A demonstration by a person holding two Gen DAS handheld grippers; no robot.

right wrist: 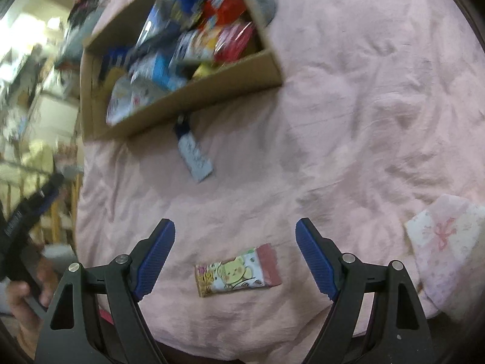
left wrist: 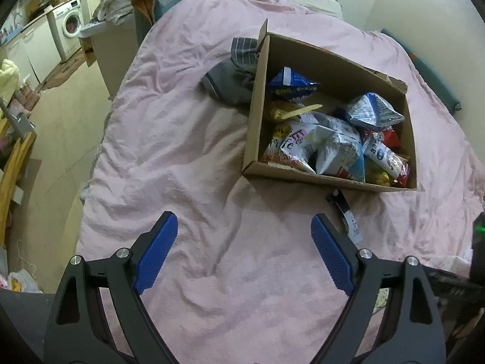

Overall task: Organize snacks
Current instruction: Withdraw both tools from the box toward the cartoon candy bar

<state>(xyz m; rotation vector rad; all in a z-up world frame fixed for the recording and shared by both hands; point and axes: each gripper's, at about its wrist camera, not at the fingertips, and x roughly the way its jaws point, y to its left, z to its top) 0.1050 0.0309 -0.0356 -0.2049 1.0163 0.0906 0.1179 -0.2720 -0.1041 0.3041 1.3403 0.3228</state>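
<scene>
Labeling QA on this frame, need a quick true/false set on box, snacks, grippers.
1. The cardboard box holds several snack bags. True.
2. The right gripper is shut on the bear-print snack packet. False: its jaws stand open, and the packet lies on the pink blanket between them, untouched.
3. The left gripper holds a blue bag. False: it is open over bare blanket.
4. A small tag with a dark clip lies just outside the box. True.
5. The box stands on the floor. False: it sits on the blanket.
</scene>
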